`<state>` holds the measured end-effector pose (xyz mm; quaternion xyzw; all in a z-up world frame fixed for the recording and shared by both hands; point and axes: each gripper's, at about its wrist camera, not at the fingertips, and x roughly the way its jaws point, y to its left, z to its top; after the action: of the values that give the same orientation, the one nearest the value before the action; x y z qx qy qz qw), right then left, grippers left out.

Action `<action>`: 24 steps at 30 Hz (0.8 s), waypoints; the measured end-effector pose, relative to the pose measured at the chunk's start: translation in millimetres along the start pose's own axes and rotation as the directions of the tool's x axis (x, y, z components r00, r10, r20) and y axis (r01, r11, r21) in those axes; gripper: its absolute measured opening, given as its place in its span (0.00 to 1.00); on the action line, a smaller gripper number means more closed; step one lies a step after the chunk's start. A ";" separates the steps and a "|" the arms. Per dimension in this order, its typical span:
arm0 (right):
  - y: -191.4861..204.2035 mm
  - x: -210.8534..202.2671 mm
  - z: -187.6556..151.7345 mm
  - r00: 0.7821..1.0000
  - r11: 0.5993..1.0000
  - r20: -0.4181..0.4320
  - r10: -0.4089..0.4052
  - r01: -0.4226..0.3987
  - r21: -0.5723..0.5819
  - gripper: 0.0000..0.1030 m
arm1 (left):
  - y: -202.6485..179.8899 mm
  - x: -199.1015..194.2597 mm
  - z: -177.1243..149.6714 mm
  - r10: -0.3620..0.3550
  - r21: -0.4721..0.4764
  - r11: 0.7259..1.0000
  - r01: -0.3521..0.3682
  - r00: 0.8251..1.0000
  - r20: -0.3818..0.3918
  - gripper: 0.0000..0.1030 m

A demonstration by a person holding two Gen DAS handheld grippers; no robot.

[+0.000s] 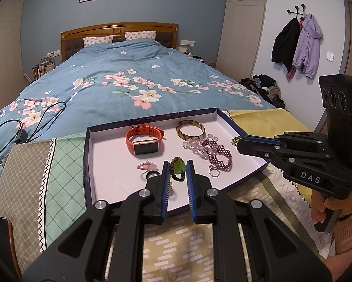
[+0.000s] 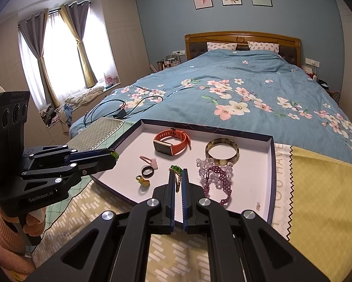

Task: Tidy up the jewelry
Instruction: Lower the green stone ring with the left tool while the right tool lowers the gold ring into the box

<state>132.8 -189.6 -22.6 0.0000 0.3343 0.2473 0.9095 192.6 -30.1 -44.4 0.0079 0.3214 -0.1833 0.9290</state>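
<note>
Though small and light, two held pieces head this entry.

1. Brown bead bracelet with a green charm. It is pinched lengthwise in the right gripper, whose jaws are nearly closed on it, over the near half of the tray.
2. Beaded loop of like make, green charm uppermost. It fills the narrow gap of the left gripper, also over the tray's near half.

In the other gripper's view, each piece shows only as a green bit past the tip. Both therefore appear lifted, though a trailing bead touching the tray floor cannot be ruled out.

Handling, as judged: both pieces are limp and strung on cord. The beads are hard and round, so they are liable to roll under the pads. The charm looks like stone or glass and could chip. Hold is best taken across the doubled strand, not on the charm. They should be set down low rather than dropped.

Other contents:
- Far side of the tray: orange watch and horn-coloured bangle.
- Right of the tray's middle: clear bead bracelet and purple bead bracelet, tangled together and touching. A silver ring lies just beside them.
- Left of the tray's middle: pink hair clip, dark ring and yellow-green ring.

Surroundings: the tray lies on patterned cloths, and the bed is beyond its far wall. A hand grips the right tool's handle, outside the tray's right wall.
</note>
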 end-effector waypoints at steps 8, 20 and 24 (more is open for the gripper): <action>-0.1 0.5 -0.3 1.000 1.000 -0.001 0.001 -0.001 0.002 0.04 | 0.2 -0.1 -0.1 0.001 -0.001 1.000 -0.001 1.000 0.001 0.14; -4.1 8.4 3.3 1.000 1.000 -0.003 0.000 0.000 0.008 0.03 | 3.1 2.1 0.8 0.007 -0.002 1.000 -0.007 1.000 -0.002 0.14; -3.5 7.9 3.1 1.000 1.000 -0.004 0.000 0.000 0.009 0.04 | 4.3 2.9 1.3 0.009 -0.002 1.000 -0.009 1.000 -0.003 0.14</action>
<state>141.4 -188.7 -25.6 0.0036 0.3370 0.2459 0.9088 197.0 -27.2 -45.5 0.0085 0.3229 -0.1790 0.9293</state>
